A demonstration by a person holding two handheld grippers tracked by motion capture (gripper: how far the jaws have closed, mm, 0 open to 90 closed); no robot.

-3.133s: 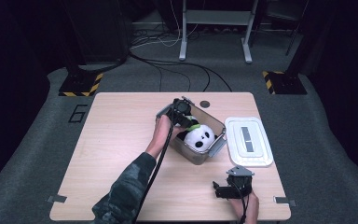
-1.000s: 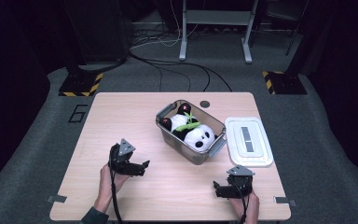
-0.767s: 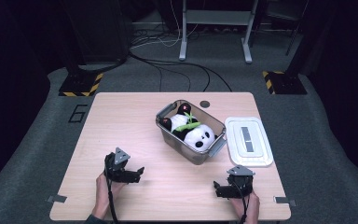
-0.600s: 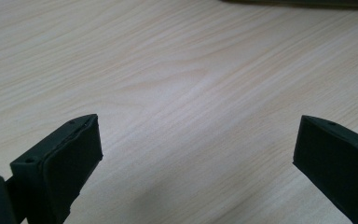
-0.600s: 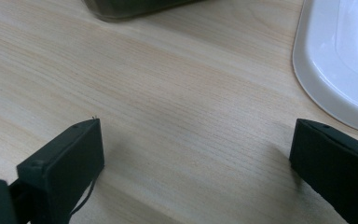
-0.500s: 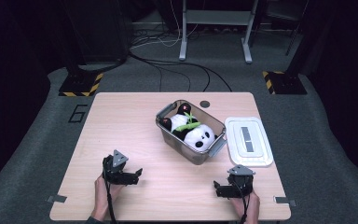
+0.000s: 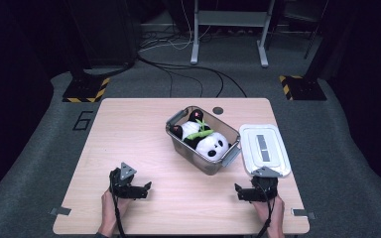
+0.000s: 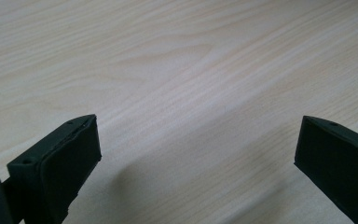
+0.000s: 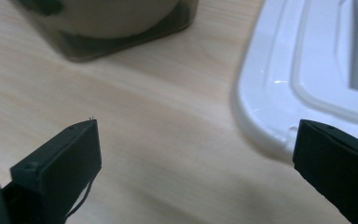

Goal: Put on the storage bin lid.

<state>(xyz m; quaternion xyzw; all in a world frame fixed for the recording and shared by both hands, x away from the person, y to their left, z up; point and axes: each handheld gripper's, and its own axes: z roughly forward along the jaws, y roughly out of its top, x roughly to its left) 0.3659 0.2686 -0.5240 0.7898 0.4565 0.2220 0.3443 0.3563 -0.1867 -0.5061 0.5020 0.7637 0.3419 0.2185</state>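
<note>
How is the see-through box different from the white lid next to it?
The box is clear, deep and open, with a panda toy inside; the lid is white, flat and holds nothing. The box sits turned at an angle on the table; the lid lies nearly square to the table's edge. Both rest on the table, untouched.

Left gripper [image 8: 198, 135], 2 black jaws spread wide, bare pale wooden table [image 8: 177, 60] between them

We drew the left gripper [image 7: 143, 189] back from the bin [image 7: 203, 159] to the table's [image 7: 129, 129] near left edge; jaws now spread over bare wood.
</note>
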